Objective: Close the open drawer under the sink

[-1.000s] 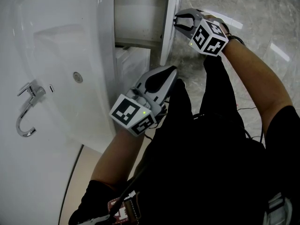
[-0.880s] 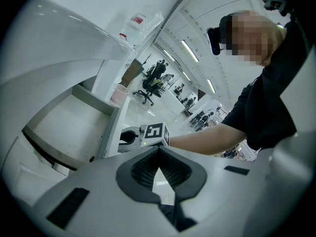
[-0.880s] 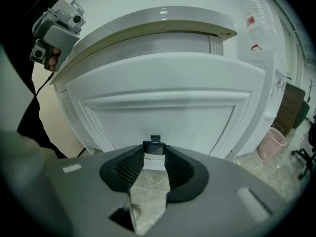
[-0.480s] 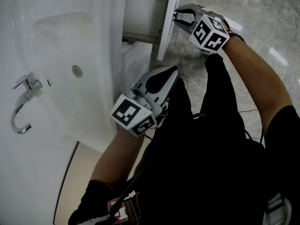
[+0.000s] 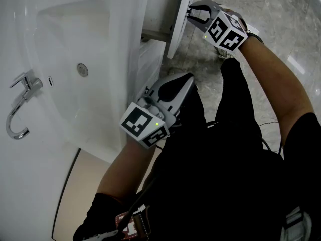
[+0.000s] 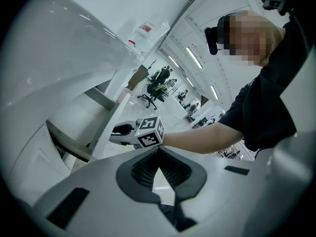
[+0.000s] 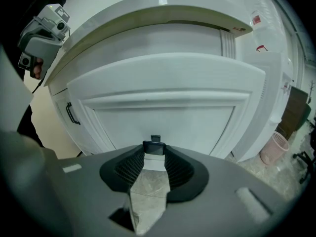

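**Right gripper view: drawer handle (image 7: 154,148) pinched for the push**

The right gripper (image 5: 192,14) clamps the drawer handle, probably to steer the drawer (image 5: 178,24), which stands partly open under the sink (image 5: 75,44). The left gripper (image 5: 186,78), jaws together and empty, hangs aside.

A bathroom corner, though seemingly a mock-up set inside a larger workplace. Left of the left hand-held gripper (image 5: 184,80) lies a white washbasin (image 5: 65,39) with a drain (image 5: 82,70) and a chrome tap (image 5: 20,107). Ahead of the right hand-held gripper (image 5: 193,13) stands a white vanity cabinet (image 7: 163,107), its black drawer handle (image 7: 154,148) between that gripper's jaws. Grey marble floor (image 5: 281,14) spreads to its right. Beyond the left hand-held gripper's jaws, an open hall shows ceiling strip lights (image 6: 193,57) and office chairs (image 6: 157,80).
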Action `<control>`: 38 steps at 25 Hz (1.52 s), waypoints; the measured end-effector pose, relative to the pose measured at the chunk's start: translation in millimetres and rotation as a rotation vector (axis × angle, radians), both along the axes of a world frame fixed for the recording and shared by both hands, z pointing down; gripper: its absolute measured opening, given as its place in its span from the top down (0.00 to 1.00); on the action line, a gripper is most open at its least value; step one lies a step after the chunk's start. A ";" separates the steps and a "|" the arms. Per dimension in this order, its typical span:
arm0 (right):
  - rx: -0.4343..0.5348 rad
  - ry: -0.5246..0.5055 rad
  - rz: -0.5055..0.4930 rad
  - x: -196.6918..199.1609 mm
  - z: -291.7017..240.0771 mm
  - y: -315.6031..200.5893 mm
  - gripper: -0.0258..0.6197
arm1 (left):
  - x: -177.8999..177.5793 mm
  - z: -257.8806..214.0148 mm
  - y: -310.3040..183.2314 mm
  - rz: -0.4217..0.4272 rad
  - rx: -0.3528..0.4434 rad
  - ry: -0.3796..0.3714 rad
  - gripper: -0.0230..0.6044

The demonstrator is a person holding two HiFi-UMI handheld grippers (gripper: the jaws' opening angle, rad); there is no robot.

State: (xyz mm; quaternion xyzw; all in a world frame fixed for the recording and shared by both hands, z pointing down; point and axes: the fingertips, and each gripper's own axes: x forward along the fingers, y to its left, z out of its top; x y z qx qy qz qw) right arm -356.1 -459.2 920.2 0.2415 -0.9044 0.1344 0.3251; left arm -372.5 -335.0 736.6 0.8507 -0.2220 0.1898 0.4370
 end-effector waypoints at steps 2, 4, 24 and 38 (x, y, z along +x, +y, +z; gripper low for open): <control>0.000 -0.003 0.002 -5.2 -0.3 -3.5 0.77 | -2.8 -0.3 0.4 -0.005 -0.001 0.004 0.96; 0.001 -0.006 0.005 -10.1 -0.8 -7.4 0.77 | -5.6 -0.2 0.6 -0.008 -0.003 0.006 0.96; 0.016 -0.026 0.018 -47.3 -2.7 -34.5 0.77 | -21.0 0.6 6.5 -0.036 -0.006 0.038 0.96; 0.022 -0.032 0.021 -64.3 -3.5 -47.1 0.77 | -24.9 2.4 16.3 -0.035 -0.013 0.046 0.96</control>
